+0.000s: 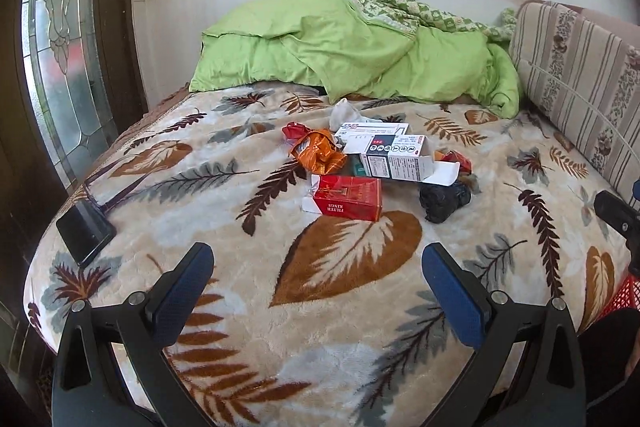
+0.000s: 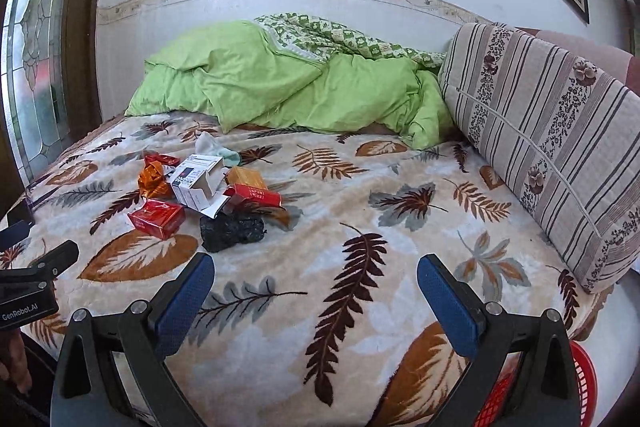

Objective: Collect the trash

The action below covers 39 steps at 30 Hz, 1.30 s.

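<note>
Several pieces of trash lie in one loose cluster on the leaf-patterned blanket (image 1: 348, 291) of the bed, out ahead of both grippers and nearer the left one. The left gripper (image 1: 318, 281) hovers above the blanket with its blue-padded fingers (image 1: 182, 291) spread wide and nothing between them; the right gripper (image 2: 316, 287) stands the same way, wide open and empty, with the cluster off to its left. Closest is a red cigarette pack (image 1: 348, 197), a stiff, light carton with flat faces; a pinch across its two broad sides should hold well, though too hard a squeeze would likely cave it. Behind it an opened white box (image 1: 394, 157) lies with its flap loose, so it looks better taken across the body than by the flap, which would bend. The crumpled orange wrapper (image 1: 320, 153) is probably thin, slick and springy, best caught by a bunched fold. The black wad (image 1: 444, 201) looks like soft balled plastic that will compress and can be pinched almost anywhere. A white tissue (image 1: 344, 113) at the back is limp and nearly weightless. A red basket (image 2: 576, 387) shows at the bed's near right edge and seems the likely place for the trash. A dark phone (image 1: 86, 229) by the left edge is apparently not trash.
</note>
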Motion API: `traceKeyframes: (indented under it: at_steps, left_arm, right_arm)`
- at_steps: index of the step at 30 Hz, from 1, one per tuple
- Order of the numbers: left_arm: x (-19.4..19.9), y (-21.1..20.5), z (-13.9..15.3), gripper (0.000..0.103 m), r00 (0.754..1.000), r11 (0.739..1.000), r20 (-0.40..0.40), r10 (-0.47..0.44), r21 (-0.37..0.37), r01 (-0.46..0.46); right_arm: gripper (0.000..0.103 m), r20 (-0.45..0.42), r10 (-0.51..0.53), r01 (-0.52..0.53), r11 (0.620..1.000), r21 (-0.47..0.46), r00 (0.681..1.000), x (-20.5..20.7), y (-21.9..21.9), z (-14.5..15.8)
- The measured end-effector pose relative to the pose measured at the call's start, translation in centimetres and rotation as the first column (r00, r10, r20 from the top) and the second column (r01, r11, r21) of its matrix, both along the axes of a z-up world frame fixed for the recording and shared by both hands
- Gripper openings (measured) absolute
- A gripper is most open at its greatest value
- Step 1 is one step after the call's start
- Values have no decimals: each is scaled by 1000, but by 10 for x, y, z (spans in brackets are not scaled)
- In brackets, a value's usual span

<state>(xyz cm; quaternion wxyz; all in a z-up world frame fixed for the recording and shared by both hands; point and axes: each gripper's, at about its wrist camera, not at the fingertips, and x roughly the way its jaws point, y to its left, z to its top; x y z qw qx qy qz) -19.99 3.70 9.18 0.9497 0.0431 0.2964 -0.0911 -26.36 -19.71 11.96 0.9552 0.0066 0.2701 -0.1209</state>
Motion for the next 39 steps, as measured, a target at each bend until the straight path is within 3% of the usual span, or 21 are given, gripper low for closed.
traceKeyframes:
  at_steps: [26,39]
  left_arm:
    - [-5,7,4,103,1000,999,26,9,-35,-8]
    - [-12,0,13,103,999,999,37,-37,-15,37]
  right_arm:
    - [102,-1,5,-5,1000,1,1000,2,1,1]
    - [102,23,28,-27,999,-33,999,-4,13,6]
